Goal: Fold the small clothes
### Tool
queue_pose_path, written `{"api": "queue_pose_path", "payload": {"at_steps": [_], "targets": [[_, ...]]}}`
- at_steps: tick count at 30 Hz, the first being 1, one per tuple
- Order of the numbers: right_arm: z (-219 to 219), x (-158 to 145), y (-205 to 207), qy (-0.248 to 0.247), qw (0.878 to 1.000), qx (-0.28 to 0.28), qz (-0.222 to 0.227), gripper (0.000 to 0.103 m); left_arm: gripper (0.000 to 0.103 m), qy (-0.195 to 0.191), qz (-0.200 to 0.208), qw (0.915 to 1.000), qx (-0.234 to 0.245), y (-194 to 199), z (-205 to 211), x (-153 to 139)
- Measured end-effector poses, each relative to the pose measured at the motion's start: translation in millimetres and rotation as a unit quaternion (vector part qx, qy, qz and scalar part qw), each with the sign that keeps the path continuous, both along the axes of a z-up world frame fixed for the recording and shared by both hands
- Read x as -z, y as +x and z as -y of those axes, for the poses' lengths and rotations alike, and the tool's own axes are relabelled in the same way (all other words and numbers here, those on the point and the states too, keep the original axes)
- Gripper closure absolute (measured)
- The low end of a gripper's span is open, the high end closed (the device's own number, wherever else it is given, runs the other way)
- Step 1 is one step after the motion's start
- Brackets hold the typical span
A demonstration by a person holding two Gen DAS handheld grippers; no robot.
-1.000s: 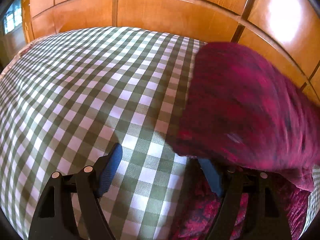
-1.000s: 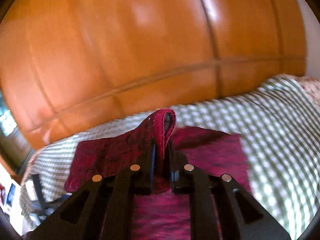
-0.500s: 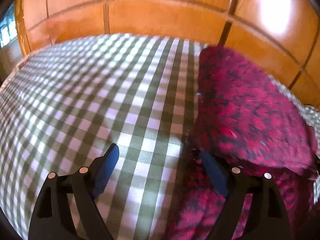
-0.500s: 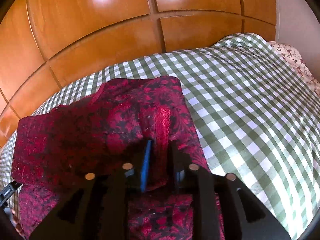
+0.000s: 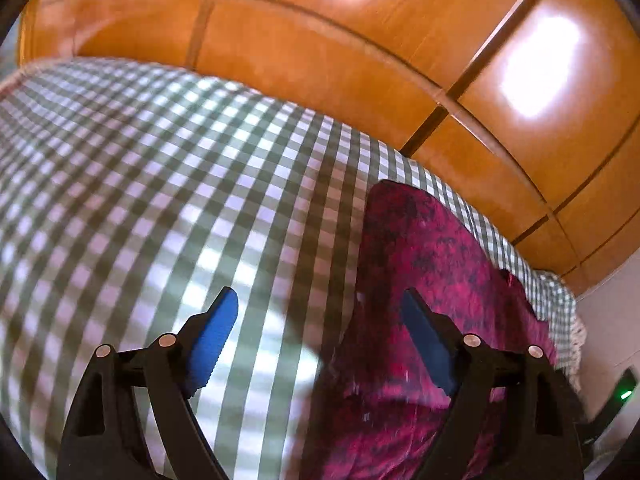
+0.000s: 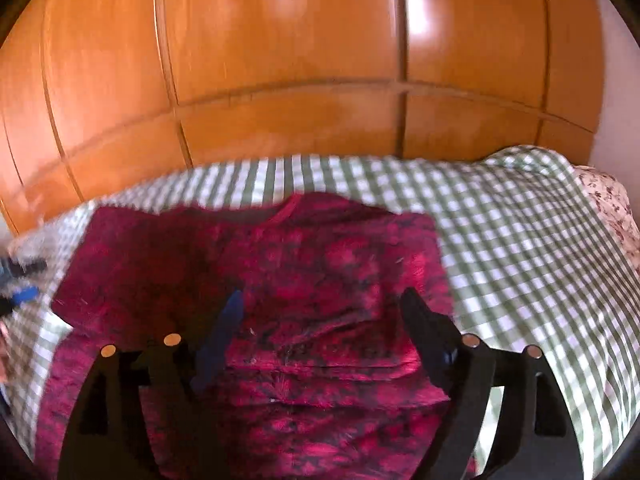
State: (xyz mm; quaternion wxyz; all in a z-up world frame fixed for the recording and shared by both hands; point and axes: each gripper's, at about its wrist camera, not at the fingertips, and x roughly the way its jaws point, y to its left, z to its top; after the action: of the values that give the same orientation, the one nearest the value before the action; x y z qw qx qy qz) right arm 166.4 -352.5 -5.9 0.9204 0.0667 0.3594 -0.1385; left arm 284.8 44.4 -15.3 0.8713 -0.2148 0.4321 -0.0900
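Observation:
A small dark red patterned garment (image 6: 288,276) lies folded on the green-and-white checked bedcover (image 6: 520,248), its upper part laid over the lower part. My right gripper (image 6: 320,320) is open and empty just above the garment's middle. My left gripper (image 5: 320,320) is open and empty over the garment's left edge (image 5: 440,272), with its left finger above the bare cover (image 5: 160,208). The left gripper also shows blurred at the far left of the right wrist view (image 6: 20,292).
An orange wooden panelled wardrobe (image 6: 288,72) stands close behind the bed. A floral cloth (image 6: 608,200) lies at the bed's right end. A dark device with a green light (image 5: 624,394) sits off the bed's right edge.
My right gripper has opened and let go of the garment's fold, which now lies flat. Both grippers have pulled back and tilted up. The left gripper stayed open.

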Motion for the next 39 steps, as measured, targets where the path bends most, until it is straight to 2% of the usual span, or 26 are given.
{"api": "queue_pose_path", "payload": {"at_steps": [2, 5, 8, 12, 13, 14, 15, 16, 17, 18, 20, 21, 23, 25, 26, 27, 31, 33, 35, 39], "targets": [[5.3, 14.2, 4.3, 0.003, 1.000, 0.009, -0.015, 0.022, 0.020, -0.021, -0.009, 0.9997, 0.007, 13.8, -0.1, 3.6], [13.8, 24.6, -0.2, 0.025, 1.000, 0.014, -0.005, 0.020, 0.020, -0.066, -0.037, 0.9970, 0.016, 39.5, 0.1, 12.8], [12.6, 27.3, 0.1, 0.021, 1.000, 0.013, -0.004, 0.018, 0.020, -0.077, -0.058, 0.9950, 0.028, 62.6, 9.8, 21.8], [12.7, 28.7, 0.2, 0.023, 1.000, 0.013, 0.001, 0.017, 0.020, -0.144, -0.082, 0.9846, 0.056, 86.3, 20.6, 33.3], [13.1, 29.2, 0.2, 0.024, 1.000, 0.012, 0.001, 0.017, 0.025, -0.163, -0.092, 0.9802, 0.064, 91.5, 24.9, 38.5], [14.6, 29.3, 0.5, 0.025, 1.000, 0.012, 0.002, 0.017, 0.057, -0.163, -0.092, 0.9798, 0.070, 92.9, 29.4, 39.4], [14.9, 29.6, 0.4, 0.025, 1.000, 0.013, 0.002, 0.017, 0.072, -0.150, -0.081, 0.9821, 0.080, 91.3, 35.8, 36.4], [15.1, 30.0, 1.0, 0.025, 1.000, 0.013, 0.002, 0.017, 0.072, -0.115, -0.051, 0.9890, 0.078, 82.4, 43.5, 27.4], [15.0, 30.2, 0.9, 0.024, 1.000, 0.014, 0.002, 0.017, 0.075, -0.089, -0.027, 0.9924, 0.080, 74.3, 50.0, 20.5], [14.5, 30.8, 0.9, 0.022, 1.000, 0.015, 0.001, 0.017, 0.075, -0.027, 0.007, 0.9959, 0.087, 60.4, 63.2, 10.3], [11.5, 32.8, 2.5, 0.012, 1.000, 0.017, -0.002, 0.016, 0.075, 0.085, 0.041, 0.9912, 0.093, 48.6, 86.3, 9.3], [7.7, 33.8, 5.3, -0.001, 1.000, 0.019, -0.008, 0.016, 0.074, 0.144, 0.043, 0.9835, 0.100, 48.5, 100.1, 20.4], [2.8, 34.9, 8.0, -0.016, 1.000, 0.021, -0.013, 0.015, 0.067, 0.159, 0.039, 0.9820, 0.095, 53.4, 104.1, 30.1], [3.3, 35.9, 7.5, -0.016, 1.000, 0.021, -0.013, 0.015, 0.057, 0.146, 0.022, 0.9866, 0.071, 59.7, 100.4, 27.3], [4.4, 36.3, 7.1, -0.012, 1.000, 0.021, -0.013, 0.015, 0.046, 0.148, 0.018, 0.9872, 0.056, 59.6, 98.7, 25.4], [5.5, 36.5, 7.1, -0.010, 1.000, 0.021, -0.012, 0.014, 0.044, 0.150, 0.017, 0.9874, 0.046, 57.3, 96.3, 22.1], [7.2, 36.9, 7.3, -0.008, 1.000, 0.021, -0.011, 0.014, 0.044, 0.156, 0.067, 0.9850, 0.029, 18.6, 91.7, -5.5], [7.4, 36.7, 7.1, -0.008, 1.000, 0.020, -0.011, 0.014, 0.044, 0.147, 0.097, 0.9834, 0.044, -7.6, 93.9, -15.3], [6.9, 36.2, 7.3, -0.010, 1.000, 0.020, -0.011, 0.014, 0.044, 0.153, 0.123, 0.9777, 0.075, -32.9, 105.3, -19.7], [7.0, 36.0, 7.2, -0.010, 1.000, 0.020, -0.011, 0.014, 0.044, 0.190, 0.116, 0.9675, 0.119, -45.6, 131.0, -0.8]]}}
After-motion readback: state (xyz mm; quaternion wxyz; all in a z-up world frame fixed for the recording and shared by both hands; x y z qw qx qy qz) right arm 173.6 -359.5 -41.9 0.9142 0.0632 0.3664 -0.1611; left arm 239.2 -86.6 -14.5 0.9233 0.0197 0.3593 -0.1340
